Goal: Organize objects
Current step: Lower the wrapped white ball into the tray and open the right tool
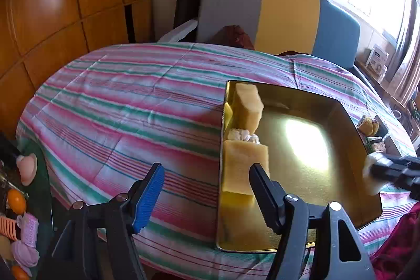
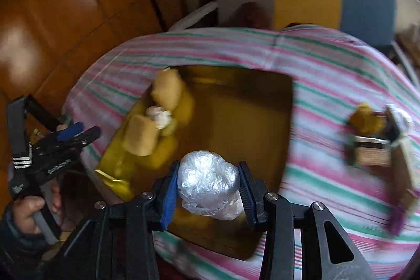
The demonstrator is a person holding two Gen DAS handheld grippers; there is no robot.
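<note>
Right gripper (image 2: pixel 208 186) is clamped on a plastic-wrapped bundle (image 2: pixel 208 181), clear crinkly film around something whitish (contents not identifiable). Both blue-padded jaws press its sides, and the bundle hangs over the near edge of the gold tray (image 2: pixel 249 122).

The gold tray (image 1: pixel 302 162) is shiny and rectangular with cut corners; it sits on the striped cloth (image 1: pixel 118 109) covering the table, toward the table's right side in the left wrist view. Along the tray's left wall sit 2 yellow sponge blocks: the far sponge block (image 1: pixel 249 106) stands tilted against the wall, the near sponge block (image 1: pixel 245 164) lies nearer the front. A small white crumpled item (image 1: pixel 242 135) sits between them, touching the near one's top. Window glare reflects off the tray floor.

Left gripper (image 1: pixel 206 190) is spread wide and holds nothing. Its blue-padded finger is over the cloth, the other finger over the tray's left edge, in front of the near sponge block. In the right wrist view the left gripper (image 2: pixel 78 133) shows at the tray's left side, a hand (image 2: pixel 29 211) on its handle.

A cluster of small items (image 2: pixel 372 143) lies near the cloth's right edge, too blurred to name. At the table's left edge: pink and orange small objects (image 1: pixel 23 225). Behind the table stands a grey, yellow and blue chair back (image 1: pixel 275 15).
</note>
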